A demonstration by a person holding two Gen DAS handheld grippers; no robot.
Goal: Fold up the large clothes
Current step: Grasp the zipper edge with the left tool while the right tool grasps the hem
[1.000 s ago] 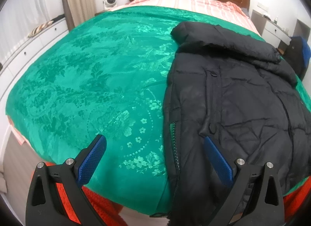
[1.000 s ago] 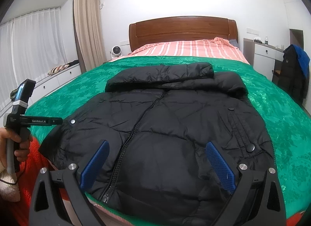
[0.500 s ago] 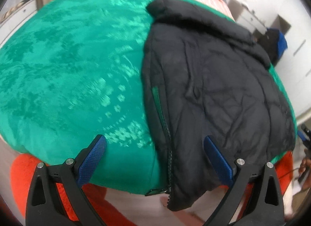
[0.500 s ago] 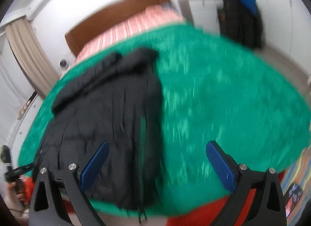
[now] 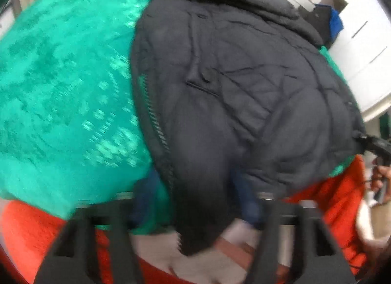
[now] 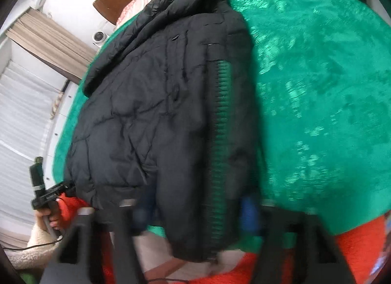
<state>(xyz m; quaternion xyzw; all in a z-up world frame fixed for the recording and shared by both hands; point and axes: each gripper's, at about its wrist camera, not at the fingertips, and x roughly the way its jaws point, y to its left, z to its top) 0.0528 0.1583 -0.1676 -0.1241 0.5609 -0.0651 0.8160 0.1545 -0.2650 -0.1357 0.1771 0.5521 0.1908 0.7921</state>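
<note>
Both grippers closing on black jacket (image 5: 232, 83) hem, collar far end

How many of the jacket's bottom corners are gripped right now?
2. Left gripper has just closed around the black jacket's left hem corner, right gripper around its right one; blur hides pad contact.

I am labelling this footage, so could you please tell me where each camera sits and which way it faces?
Left wrist: sits on the left gripper, angled steeply down at the jacket hem corner on the green bedspread; its own blurred fingers straddle the hem, jaws just closing; the right gripper and its hand show at the right edge.
Right wrist: sits on the right gripper, angled down at the other hem corner, zipper between its closing fingers; the left gripper shows at the left edge.
Shared: jacket, bedspread, each other's gripper.
</note>
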